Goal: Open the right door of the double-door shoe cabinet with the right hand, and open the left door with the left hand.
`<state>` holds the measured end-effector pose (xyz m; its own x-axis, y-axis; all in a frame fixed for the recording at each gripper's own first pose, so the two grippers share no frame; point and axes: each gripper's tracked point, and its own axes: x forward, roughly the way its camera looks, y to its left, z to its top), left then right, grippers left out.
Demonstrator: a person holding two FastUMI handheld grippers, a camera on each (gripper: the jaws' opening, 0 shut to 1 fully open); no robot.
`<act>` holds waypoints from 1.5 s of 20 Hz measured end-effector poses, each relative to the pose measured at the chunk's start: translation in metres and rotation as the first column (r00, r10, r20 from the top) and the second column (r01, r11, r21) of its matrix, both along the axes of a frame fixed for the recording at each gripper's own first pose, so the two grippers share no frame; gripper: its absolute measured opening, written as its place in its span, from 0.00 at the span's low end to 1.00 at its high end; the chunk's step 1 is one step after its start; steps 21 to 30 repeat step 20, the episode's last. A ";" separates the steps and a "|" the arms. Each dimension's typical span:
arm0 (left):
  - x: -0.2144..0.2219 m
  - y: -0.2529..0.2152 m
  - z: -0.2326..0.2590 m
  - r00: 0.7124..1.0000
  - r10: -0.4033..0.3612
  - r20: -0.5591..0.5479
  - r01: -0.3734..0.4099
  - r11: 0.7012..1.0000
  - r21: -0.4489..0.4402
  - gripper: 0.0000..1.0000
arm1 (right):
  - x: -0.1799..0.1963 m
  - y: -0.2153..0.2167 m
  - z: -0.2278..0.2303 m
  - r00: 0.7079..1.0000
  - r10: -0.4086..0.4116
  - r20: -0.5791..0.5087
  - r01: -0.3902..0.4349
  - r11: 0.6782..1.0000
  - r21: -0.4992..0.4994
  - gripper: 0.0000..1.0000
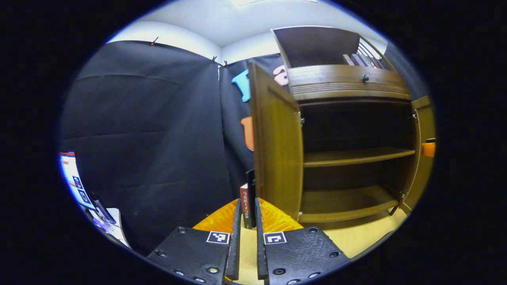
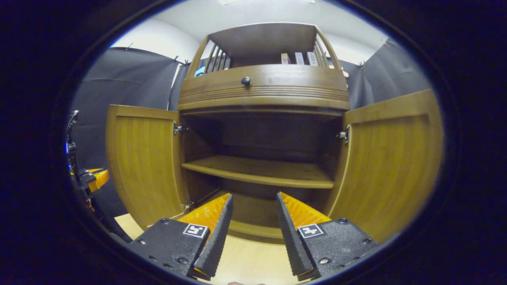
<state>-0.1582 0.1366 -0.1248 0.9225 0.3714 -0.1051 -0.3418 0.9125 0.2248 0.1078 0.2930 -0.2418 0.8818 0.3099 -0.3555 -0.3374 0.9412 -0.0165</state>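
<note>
In the left gripper view the left door [image 1: 276, 146] stands swung wide, edge-on, baring the shelves of the shoe cabinet [image 1: 348, 83]. The left gripper [image 1: 248, 208] is nearly closed, fingers flanking a dark upright strip; contact unclear. In the right gripper view the right door [image 2: 390, 162] hangs fully out; the right gripper [image 2: 253, 202] gapes, empty. Job looks done.

The right gripper view faces the shoe cabinet [image 2: 263, 130] head-on from close range, low, looking straight into its open interior. The left gripper view sits off the cabinet's left side, near the edge of the left door [image 1: 277, 146], angled rightward. Both views share the shelves and drawer knob [image 2: 246, 81].
</note>
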 end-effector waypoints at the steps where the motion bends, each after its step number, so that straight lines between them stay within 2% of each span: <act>1: 0.004 -0.011 0.009 0.999 -0.031 0.019 0.031 1.000 -0.004 0.17 | 0.003 -0.004 0.010 1.000 -0.008 0.015 0.008 1.000 0.004 0.70; 2: 0.011 -0.024 0.015 0.998 -0.059 0.030 0.060 0.998 -0.013 0.17 | 0.005 -0.006 0.018 0.999 -0.015 0.030 0.014 1.000 0.013 0.73; 3: 0.017 -0.038 0.020 0.995 -0.098 0.034 0.099 0.995 -0.028 0.27 | 0.007 -0.009 0.028 0.999 -0.022 0.045 0.021 1.000 0.021 0.72; 5: 0.026 -0.066 0.031 0.987 -0.154 0.046 0.156 0.987 -0.042 0.25 | 0.010 -0.017 0.047 0.996 -0.046 0.082 0.044 0.999 0.028 0.72; 7: 0.033 -0.082 0.037 0.982 -0.179 0.054 0.182 0.981 -0.062 0.22 | 0.013 -0.026 0.064 0.990 -0.059 0.127 0.056 0.998 0.029 0.80; 9: 0.040 -0.101 0.035 0.978 -0.204 0.047 0.207 0.975 -0.076 0.29 | 0.016 -0.040 0.070 0.984 -0.078 0.158 0.080 0.997 -0.002 0.80; 10: 0.042 -0.110 0.034 0.975 -0.218 0.038 0.220 0.972 -0.084 0.43 | 0.014 -0.046 0.070 0.983 -0.087 0.163 0.091 0.996 -0.018 0.80; 12: 0.049 -0.126 0.036 0.969 -0.246 0.033 0.249 0.963 -0.104 0.52 | 0.011 -0.055 0.074 0.980 -0.101 0.174 0.107 0.994 -0.024 0.91; 13: 0.052 -0.135 0.039 0.964 -0.265 0.035 0.267 0.956 -0.123 0.57 | 0.011 -0.060 0.074 0.978 -0.110 0.175 0.116 0.993 -0.025 1.00; 14: 0.050 -0.143 0.037 0.959 -0.280 0.041 0.283 0.948 -0.146 0.62 | 0.010 -0.063 0.074 0.977 -0.118 0.178 0.124 0.992 -0.022 0.97; 16: 0.050 -0.161 0.032 0.949 -0.313 0.038 0.314 0.932 -0.181 0.72 | 0.009 -0.070 0.067 0.977 -0.135 0.166 0.141 0.990 -0.024 1.00; 17: 0.051 -0.168 0.027 0.947 -0.319 0.022 0.317 0.929 -0.193 0.76 | 0.008 -0.073 0.061 0.979 -0.141 0.148 0.146 0.989 -0.025 0.92; 18: 0.052 -0.174 0.025 0.944 -0.329 0.012 0.324 0.924 -0.203 1.00 | 0.007 -0.075 0.060 0.979 -0.147 0.138 0.151 0.988 -0.024 0.97; 19: 0.051 -0.179 0.024 0.943 -0.334 0.011 0.328 0.921 -0.208 0.94 | 0.006 -0.077 0.061 0.979 -0.152 0.138 0.156 0.988 -0.019 0.97; 20: 0.051 -0.182 0.024 0.940 -0.342 0.011 0.337 0.918 -0.211 1.00 | 0.006 -0.079 0.062 0.978 -0.156 0.140 0.160 0.987 -0.017 0.97; 30: 0.051 -0.182 0.024 0.940 -0.342 0.011 0.337 0.918 -0.211 1.00 | 0.006 -0.079 0.062 0.978 -0.156 0.140 0.160 0.987 -0.017 0.97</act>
